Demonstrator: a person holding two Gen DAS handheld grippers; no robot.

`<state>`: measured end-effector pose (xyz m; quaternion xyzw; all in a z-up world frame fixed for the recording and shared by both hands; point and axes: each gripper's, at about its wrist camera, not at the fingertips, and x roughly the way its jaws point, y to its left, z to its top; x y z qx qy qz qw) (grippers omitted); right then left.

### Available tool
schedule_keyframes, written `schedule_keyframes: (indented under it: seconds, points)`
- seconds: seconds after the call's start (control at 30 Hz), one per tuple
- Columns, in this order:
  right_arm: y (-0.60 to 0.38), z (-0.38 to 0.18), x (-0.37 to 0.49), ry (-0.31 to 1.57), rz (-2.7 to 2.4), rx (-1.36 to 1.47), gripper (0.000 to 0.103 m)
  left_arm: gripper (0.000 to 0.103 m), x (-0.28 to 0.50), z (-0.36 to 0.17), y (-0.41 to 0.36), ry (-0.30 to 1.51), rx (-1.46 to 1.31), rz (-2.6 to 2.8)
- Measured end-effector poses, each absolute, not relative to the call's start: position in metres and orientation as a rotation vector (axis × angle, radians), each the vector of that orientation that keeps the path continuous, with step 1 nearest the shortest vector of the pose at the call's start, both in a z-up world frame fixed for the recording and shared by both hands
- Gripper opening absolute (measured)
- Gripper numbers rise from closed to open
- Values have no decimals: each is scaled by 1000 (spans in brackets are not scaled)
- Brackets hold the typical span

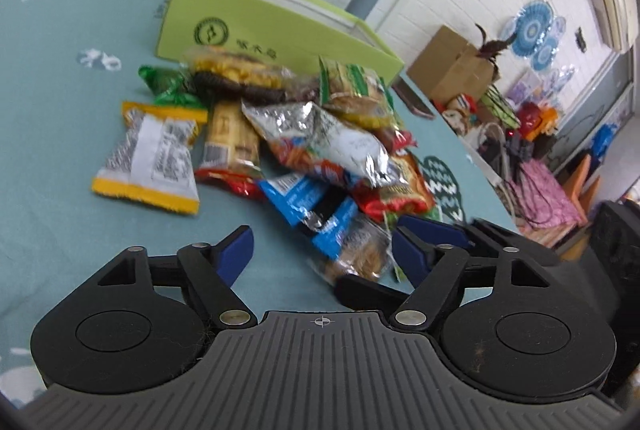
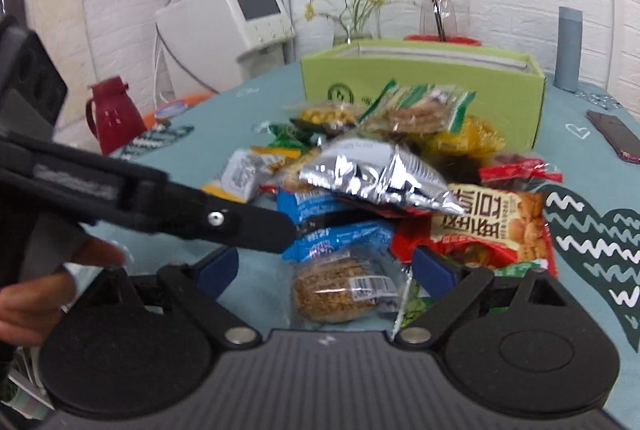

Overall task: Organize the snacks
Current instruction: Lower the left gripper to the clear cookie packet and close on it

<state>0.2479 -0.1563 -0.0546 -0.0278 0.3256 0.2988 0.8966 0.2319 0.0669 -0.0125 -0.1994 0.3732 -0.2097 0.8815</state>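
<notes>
A: Report the left side first.

B: Left hand-held gripper point(image 1: 322, 250): jaws apart, nothing pressed between the pads. The blue-wrapped snack point(image 1: 310, 204) lies just ahead of the gap. Further left on the teal surface point(image 1: 52, 134), a yellow-edged packet point(image 1: 150, 158) lies apart from the heap.

A: And the heap itself?

B: Snack pile point(image 2: 380, 182) in the centre, silver foil bag point(image 2: 372, 170) on top. Behind it stands a green box point(image 2: 424, 90), lid open.

A: Right side?

B: Right hand-held gripper point(image 2: 326, 270): jaws spread wide, gripping nothing. A round oat cake in clear wrap point(image 2: 340, 290) lies on the surface between the two fingers; whether the pads touch it cannot be told. A red packet point(image 2: 496, 226) lies just beyond the right finger. The left tool reaches across from the left edge of this view, its tip near the blue wrappers.
</notes>
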Motion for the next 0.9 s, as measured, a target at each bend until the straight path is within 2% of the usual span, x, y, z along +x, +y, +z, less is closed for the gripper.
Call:
schedule_keyframes:
  seconds: [0.13, 0.37, 0.47, 0.57, 0.73, 0.8, 0.87, 0.9]
  points:
    - [-147, -58, 236, 673, 665, -75, 93, 50, 234, -22, 69, 819, -458, -489]
    - [-132, -54, 222, 621, 761, -115, 93, 54, 215, -27, 71, 848, -463, -504]
    - [-134, -51, 222, 635, 766, -109, 93, 50, 205, -25, 78, 854, -497, -513]
    - [-148, -43, 205, 626, 735, -75, 93, 53, 200, -17, 91, 818, -502, -466]
    - [-152, -51, 195, 708, 676, -10, 93, 53, 208, -13, 88, 805, -486, -476]
    - [-144, -58, 197, 723, 661, -37, 91, 50, 212, -19, 77, 839, -449, -485]
    - [-137, -62, 198, 700, 652, -78, 86, 42, 213, -24, 69, 865, -410, -493]
    - [-132, -63, 198, 687, 645, -104, 81, 36, 209, -25, 66, 850, -384, -500]
